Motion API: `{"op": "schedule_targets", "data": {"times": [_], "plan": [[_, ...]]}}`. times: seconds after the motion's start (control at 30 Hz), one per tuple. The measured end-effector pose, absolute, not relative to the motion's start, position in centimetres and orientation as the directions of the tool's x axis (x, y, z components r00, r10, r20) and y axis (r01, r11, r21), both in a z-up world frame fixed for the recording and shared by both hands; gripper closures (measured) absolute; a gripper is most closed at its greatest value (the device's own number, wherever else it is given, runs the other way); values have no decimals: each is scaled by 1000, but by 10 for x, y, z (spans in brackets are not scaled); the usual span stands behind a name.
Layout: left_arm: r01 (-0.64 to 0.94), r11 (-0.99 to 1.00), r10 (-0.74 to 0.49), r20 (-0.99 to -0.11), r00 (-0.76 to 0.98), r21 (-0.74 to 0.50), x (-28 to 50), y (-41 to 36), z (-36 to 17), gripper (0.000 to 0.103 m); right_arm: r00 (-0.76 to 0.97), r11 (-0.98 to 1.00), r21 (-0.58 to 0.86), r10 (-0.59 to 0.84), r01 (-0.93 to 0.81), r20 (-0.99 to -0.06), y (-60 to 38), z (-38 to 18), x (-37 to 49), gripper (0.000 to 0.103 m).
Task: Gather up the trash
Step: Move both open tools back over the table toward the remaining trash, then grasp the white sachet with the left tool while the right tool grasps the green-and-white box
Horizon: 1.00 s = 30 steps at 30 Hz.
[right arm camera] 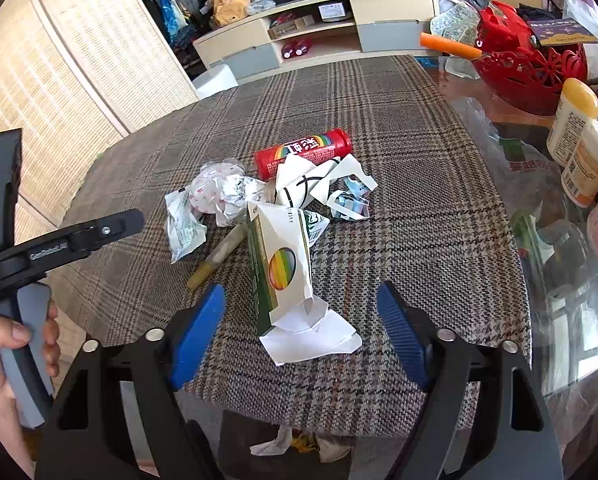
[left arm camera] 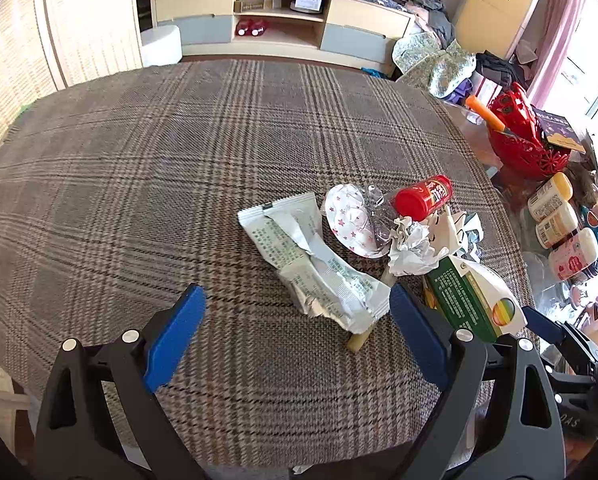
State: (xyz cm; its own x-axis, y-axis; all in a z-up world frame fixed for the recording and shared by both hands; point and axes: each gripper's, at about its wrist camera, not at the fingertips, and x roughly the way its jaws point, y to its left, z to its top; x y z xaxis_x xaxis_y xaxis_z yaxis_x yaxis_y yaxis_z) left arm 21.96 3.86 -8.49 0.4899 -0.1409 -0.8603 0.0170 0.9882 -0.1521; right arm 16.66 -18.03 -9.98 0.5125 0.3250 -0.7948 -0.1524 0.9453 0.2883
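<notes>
A heap of trash lies on the plaid tablecloth (left arm camera: 139,200). It holds a white foil wrapper (left arm camera: 311,256), a star-printed wrapper (left arm camera: 349,220), crumpled paper (left arm camera: 413,246), a red tube (left arm camera: 423,196) and a green-and-white carton (left arm camera: 471,300). My left gripper (left arm camera: 295,340) is open, just short of the foil wrapper. In the right wrist view my right gripper (right arm camera: 301,328) is open, its fingers on either side of the carton's (right arm camera: 279,264) near end. The red tube (right arm camera: 303,152), torn paper (right arm camera: 319,180) and a yellowish stick (right arm camera: 215,258) lie beyond.
A red basket (right arm camera: 527,68) with an orange-handled tool (right arm camera: 449,46) and several bottles (right arm camera: 579,140) stand on the glass table (right arm camera: 539,280) at right. More scraps lie on the floor under the table edge (right arm camera: 283,444). A TV cabinet (left arm camera: 279,20) is behind.
</notes>
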Motion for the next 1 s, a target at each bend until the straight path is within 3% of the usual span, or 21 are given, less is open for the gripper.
{"op": "schedule_targets", "data": {"times": [0.43,0.5,0.63,0.7,0.77,0.9,0.93,0.97,1.0], "plan": [[28,989,-144,-893,427,-146,248,20,-123,24,490,947,263,320,-183,-811,-176,-115,176,32],[29,988,-147,-896,420,-149,250,19,-126,26,487,947,260,319,-186,-813,-175,-117,177,36],[40,986,-165,-900,404,-163,253,19,-133,43,479,941,269,336,-204,-811,-172,-120,180,46],[48,984,-176,-897,406,-172,252,19,-134,50,472,934,283,354,-217,-807,-169,-121,181,60],[62,982,-188,-893,408,-179,249,18,-133,64,471,933,280,356,-226,-807,-165,-120,181,62],[80,983,-186,-891,413,-168,244,15,-130,72,467,928,275,366,-252,-805,-159,-118,179,74],[83,982,-187,-891,414,-167,242,15,-129,76,471,929,269,361,-253,-805,-158,-117,177,75],[85,983,-185,-891,415,-164,239,16,-128,88,475,930,266,359,-253,-804,-158,-116,175,76],[84,984,-178,-890,419,-158,236,17,-126,88,476,929,269,362,-254,-801,-158,-114,173,77]]}}
